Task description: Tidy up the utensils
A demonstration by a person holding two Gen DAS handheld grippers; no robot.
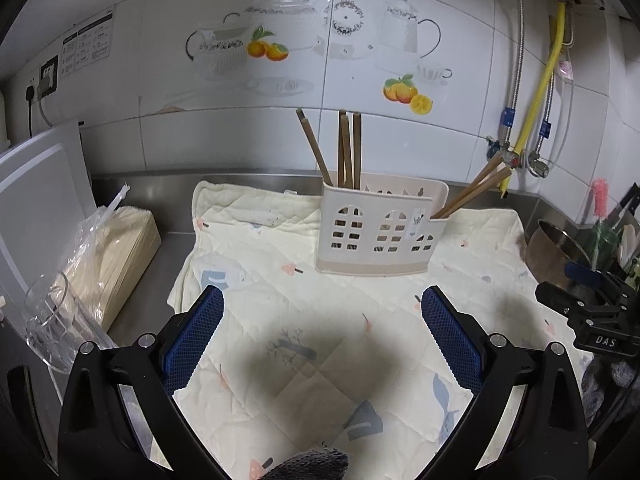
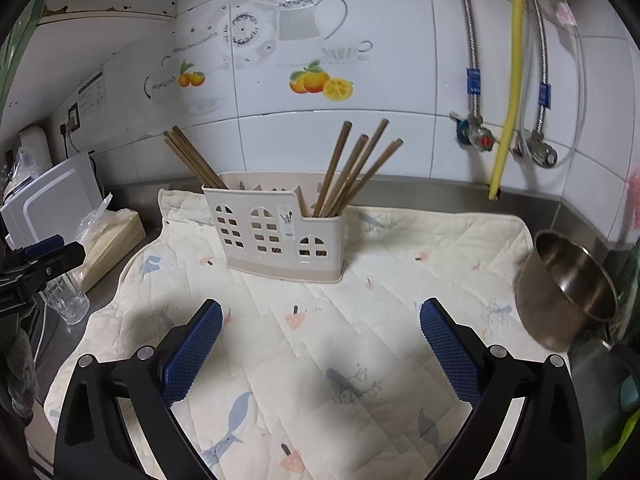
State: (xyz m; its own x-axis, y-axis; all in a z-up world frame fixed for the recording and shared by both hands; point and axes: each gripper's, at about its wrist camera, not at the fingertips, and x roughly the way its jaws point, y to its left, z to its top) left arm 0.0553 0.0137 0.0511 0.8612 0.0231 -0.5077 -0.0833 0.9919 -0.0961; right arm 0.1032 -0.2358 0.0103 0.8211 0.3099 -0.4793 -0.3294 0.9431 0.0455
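Observation:
A cream plastic utensil holder [image 1: 380, 232] [image 2: 276, 236] with window-shaped cutouts stands on a patterned quilted cloth [image 1: 320, 360] [image 2: 320, 360]. Brown wooden chopsticks [image 1: 344, 148] [image 2: 352, 168] lean out of its left and right compartments. My left gripper [image 1: 322, 300] is open over the cloth, short of the holder, with nothing between its blue pads. My right gripper [image 2: 320, 312] is open too, wide and empty, in front of the holder. The right gripper's black body [image 1: 592, 316] shows at the right edge of the left wrist view. At the left edge of the right wrist view is the left gripper's body [image 2: 36, 264].
A steel pot [image 2: 568, 288] [image 1: 556, 252] sits at the cloth's right edge. On the left of the steel counter are a clear glass [image 2: 68, 296] [image 1: 52, 320], a bagged pack of wooden sticks [image 1: 116, 248] and a white board [image 1: 36, 192]. Pipes and valves [image 2: 500, 140] hang on the tiled wall.

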